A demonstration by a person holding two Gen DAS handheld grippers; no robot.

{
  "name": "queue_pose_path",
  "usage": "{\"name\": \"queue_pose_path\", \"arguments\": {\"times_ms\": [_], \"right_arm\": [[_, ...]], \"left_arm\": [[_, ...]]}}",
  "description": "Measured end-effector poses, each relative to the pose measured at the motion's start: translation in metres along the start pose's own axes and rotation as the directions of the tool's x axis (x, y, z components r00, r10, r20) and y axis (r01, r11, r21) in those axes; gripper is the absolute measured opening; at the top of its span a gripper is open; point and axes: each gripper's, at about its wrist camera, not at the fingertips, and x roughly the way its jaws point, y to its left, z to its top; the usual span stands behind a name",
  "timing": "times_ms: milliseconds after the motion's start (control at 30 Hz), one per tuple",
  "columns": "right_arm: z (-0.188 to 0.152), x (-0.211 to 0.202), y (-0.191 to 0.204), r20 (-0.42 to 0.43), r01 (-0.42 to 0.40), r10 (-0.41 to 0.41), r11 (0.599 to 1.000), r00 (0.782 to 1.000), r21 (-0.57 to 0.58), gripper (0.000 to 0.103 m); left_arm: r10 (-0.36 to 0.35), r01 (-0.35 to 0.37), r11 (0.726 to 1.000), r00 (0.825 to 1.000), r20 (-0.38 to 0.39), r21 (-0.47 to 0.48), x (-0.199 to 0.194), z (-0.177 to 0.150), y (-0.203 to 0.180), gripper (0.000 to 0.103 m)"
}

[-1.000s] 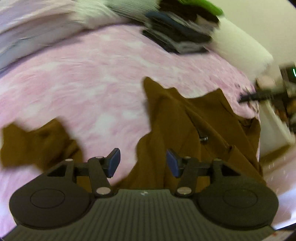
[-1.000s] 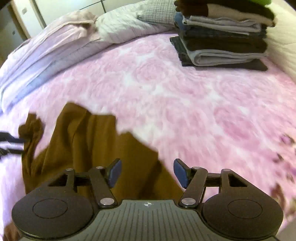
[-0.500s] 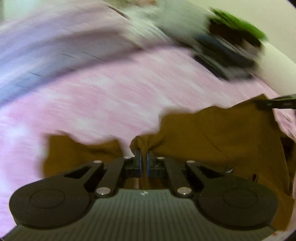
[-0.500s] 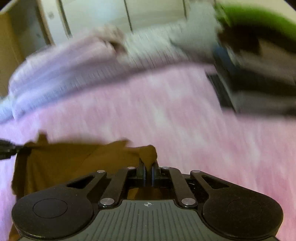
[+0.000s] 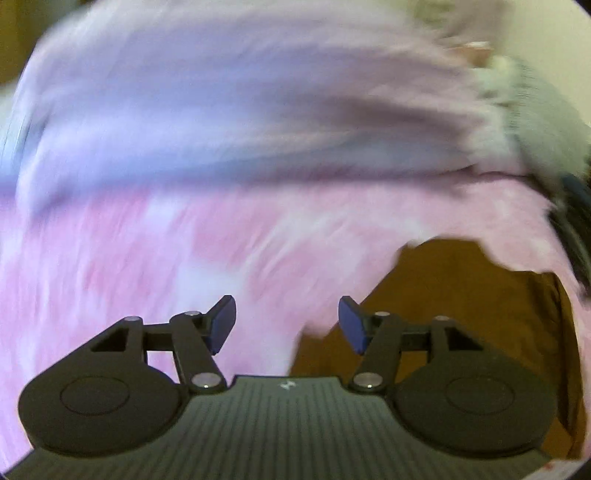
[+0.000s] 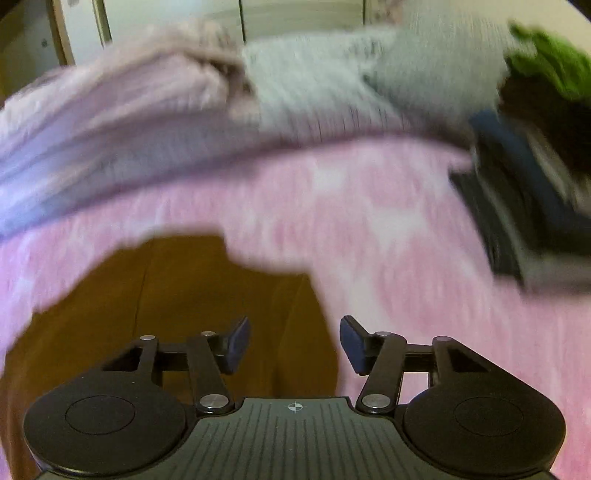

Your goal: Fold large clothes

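Note:
A brown garment lies on the pink patterned bedspread, at the lower right of the left wrist view. My left gripper hangs over the bedspread beside the cloth's left edge; its jaws are opening and nothing is between them. In the right wrist view the same brown garment spreads across the lower left. My right gripper is above its right edge, jaws opening, with no cloth pinched between the blue pads. Both views are blurred by motion.
A rumpled lilac duvet and a grey pillow lie along the far side of the bed. A stack of folded clothes with a green piece on top stands at the right. Pale cupboard doors rise behind the bed.
Both grippers shut on the brown garment's edge half a second ago, carried it toward the far side of the bed, and have now let go with jaws apart.

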Motion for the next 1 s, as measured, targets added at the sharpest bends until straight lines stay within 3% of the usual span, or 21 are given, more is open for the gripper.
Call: {"name": "queue_pose_path", "arguments": {"times_ms": [67,133,233,300,333,367,467,500,567,600,700,733,833,933,1000], "right_arm": [[-0.037,-0.01,-0.008,-0.056,0.017,-0.015,0.999,0.998,0.034,0.053],[-0.074,-0.024,-0.013,-0.118,0.053,-0.044,0.996,0.992,0.072,0.053],[-0.118,-0.046,-0.024,-0.187,0.117,-0.089,0.983,0.978,0.144,0.054],[-0.138,-0.057,-0.029,-0.229,0.131,-0.081,0.969,0.97,0.211,0.054],[-0.145,-0.062,-0.031,-0.239,0.13,-0.072,0.963,0.968,0.237,0.054],[-0.151,-0.067,-0.032,-0.248,0.127,-0.063,0.96,0.967,0.249,0.054],[-0.158,-0.082,-0.031,-0.248,0.119,-0.056,0.962,0.967,0.245,0.055],[-0.16,-0.087,-0.03,-0.248,0.111,-0.05,0.965,0.967,0.236,0.055],[-0.162,-0.097,-0.025,-0.24,0.098,-0.045,0.972,0.97,0.216,0.056],[-0.164,-0.101,-0.022,-0.237,0.088,-0.038,0.975,0.971,0.204,0.056],[-0.175,-0.117,-0.004,-0.237,0.0,0.027,0.994,0.971,0.113,0.056],[-0.179,-0.119,0.003,-0.247,-0.037,0.055,0.996,0.968,0.076,0.056],[-0.194,-0.129,0.025,-0.305,-0.162,0.134,0.984,0.943,-0.068,0.056],[-0.215,-0.141,0.041,-0.382,-0.272,0.173,0.936,0.908,-0.222,0.056],[-0.232,-0.149,0.046,-0.406,-0.309,0.171,0.901,0.898,-0.304,0.056]], "left_arm": [[-0.029,0.015,0.991,0.994,-0.102,-0.132,0.017,-0.019,0.029,0.058],[-0.096,0.06,0.969,0.985,-0.14,-0.24,0.028,-0.036,0.043,0.058],[-0.188,0.144,0.957,0.969,-0.161,-0.251,0.045,-0.05,0.032,0.055],[-0.186,0.154,0.971,0.967,-0.172,-0.183,0.057,-0.054,0.012,0.031],[-0.18,0.159,0.979,0.969,-0.168,-0.131,0.059,-0.057,0.003,0.004],[-0.18,0.165,0.982,0.969,-0.172,-0.097,0.058,-0.057,-0.002,0.005],[-0.035,0.033,0.998,0.999,-0.039,-0.047,0.022,-0.055,0.012,0.004],[0.024,-0.024,0.999,1.0,-0.004,-0.047,0.007,-0.054,0.027,0.004],[0.174,-0.171,0.983,0.984,0.036,-0.072,-0.027,-0.052,0.07,0.005],[0.257,-0.253,0.964,0.965,0.044,-0.079,-0.041,-0.052,0.091,0.005],[0.487,-0.484,0.872,0.873,0.021,-0.067,-0.066,-0.054,0.151,0.005],[0.533,-0.531,0.844,0.846,0.001,-0.071,-0.07,-0.055,0.169,0.005],[0.67,-0.671,0.74,0.741,-0.047,-0.05,-0.068,-0.066,0.197,0.006],[0.767,-0.771,0.637,0.633,-0.106,0.005,-0.063,-0.086,0.208,0.008],[0.824,-0.826,0.562,0.556,-0.107,0.038,-0.072,-0.104,0.213,0.008]]}}
